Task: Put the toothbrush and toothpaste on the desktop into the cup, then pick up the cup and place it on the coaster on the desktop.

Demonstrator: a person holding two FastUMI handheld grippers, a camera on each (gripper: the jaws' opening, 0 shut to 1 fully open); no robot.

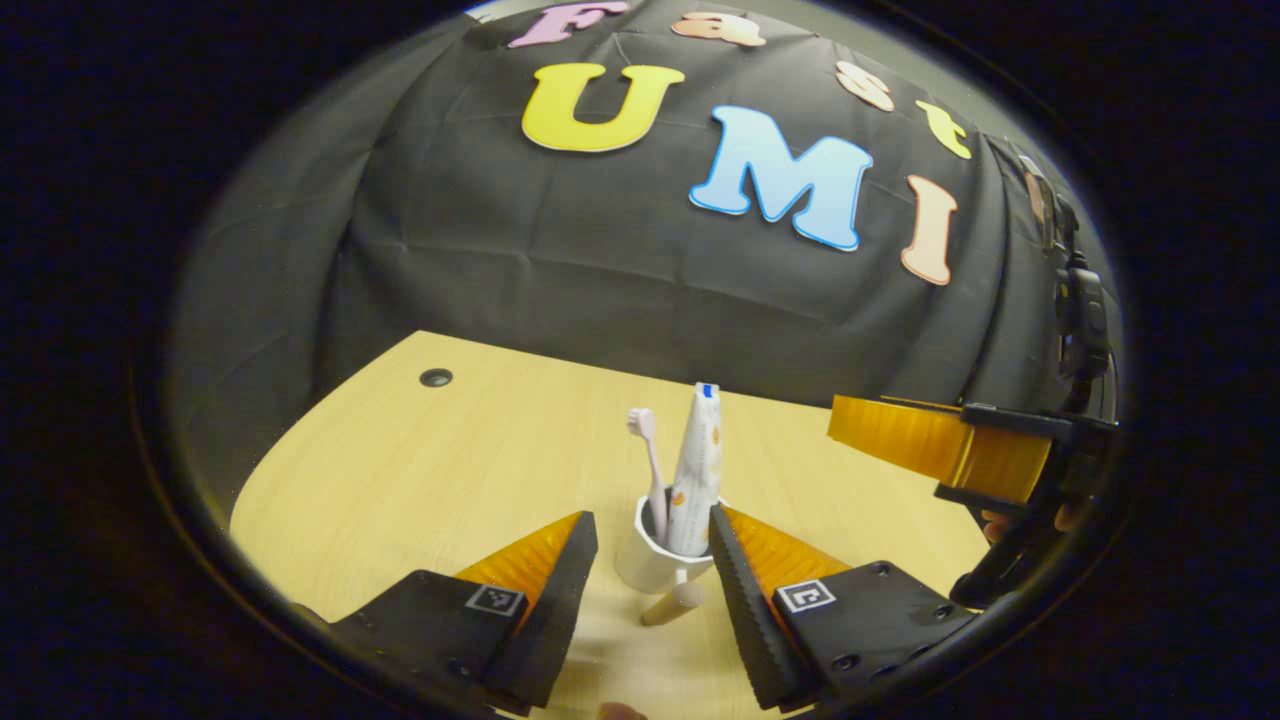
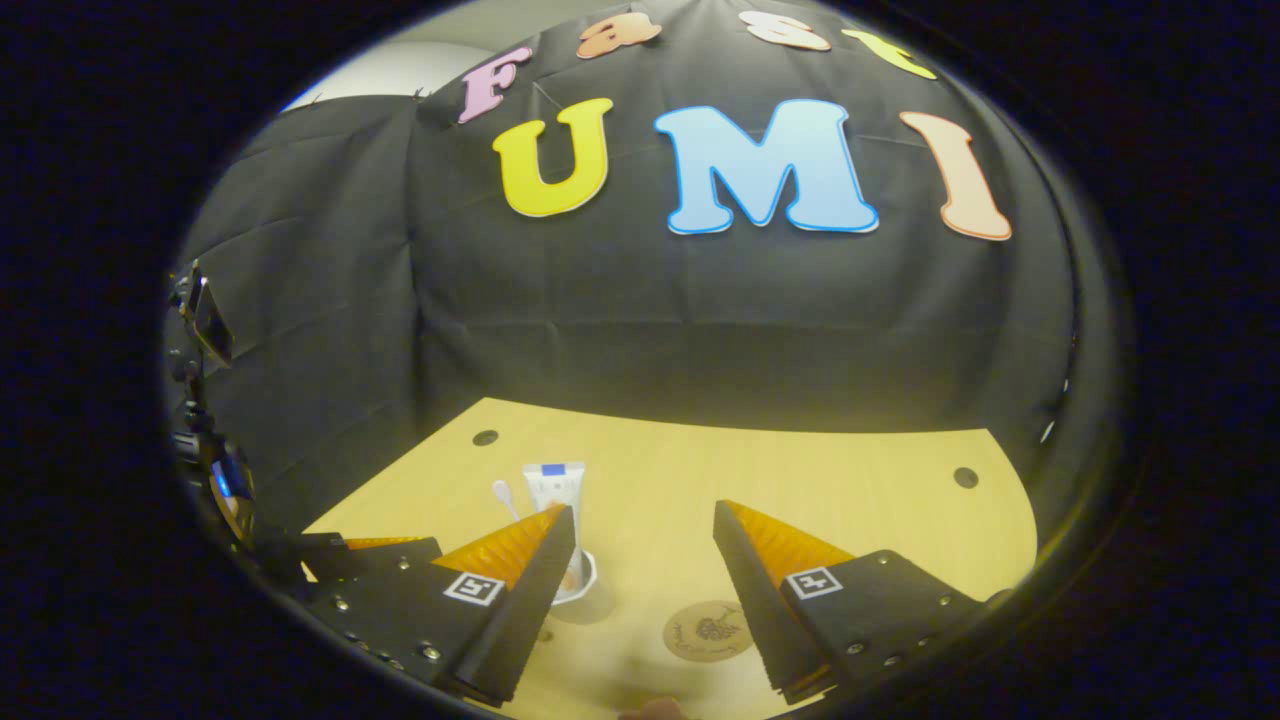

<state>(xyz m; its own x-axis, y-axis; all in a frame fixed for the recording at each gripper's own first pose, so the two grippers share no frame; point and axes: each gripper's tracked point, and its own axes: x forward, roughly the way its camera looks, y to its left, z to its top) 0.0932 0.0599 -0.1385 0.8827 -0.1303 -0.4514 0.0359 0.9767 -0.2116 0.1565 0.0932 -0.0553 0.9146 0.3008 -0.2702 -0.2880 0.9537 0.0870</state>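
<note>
**Cup loaded, both grippers open**

In the left gripper view we see the left gripper (image 1: 652,540) with its 2 fingers spread wide, one on each side of the white cup (image 1: 652,560). The finger on the right of that view looks very close to the cup's rim, though we cannot tell whether it touches; the finger on the left stands clearly apart from the cup, so nothing is clamped. The cup stands upright on the wooden desktop (image 1: 450,450). Inside it the toothpaste (image 1: 697,470) stands nearly upright, cap end up, and the pink toothbrush (image 1: 648,460) leans just beside it on its left, head up. Both rise well above the rim. At the right edge of the same view we see the right gripper (image 1: 960,450), held by a hand of which only fingertips show, well apart from the cup.

In the right gripper view we see that gripper's own 2 fingers spread open around bare desktop, gripping nothing. Between them, low in the view, lies the round coaster (image 2: 708,630), flat on the wood, with a dark pattern at its middle. The cup sits to the left of the coaster, near it but not on it, and is partly hidden behind the finger on the left of this view. The toothpaste and toothbrush head stand out above that finger. 2 small dark holes mark the desktop's far corners.
</note>
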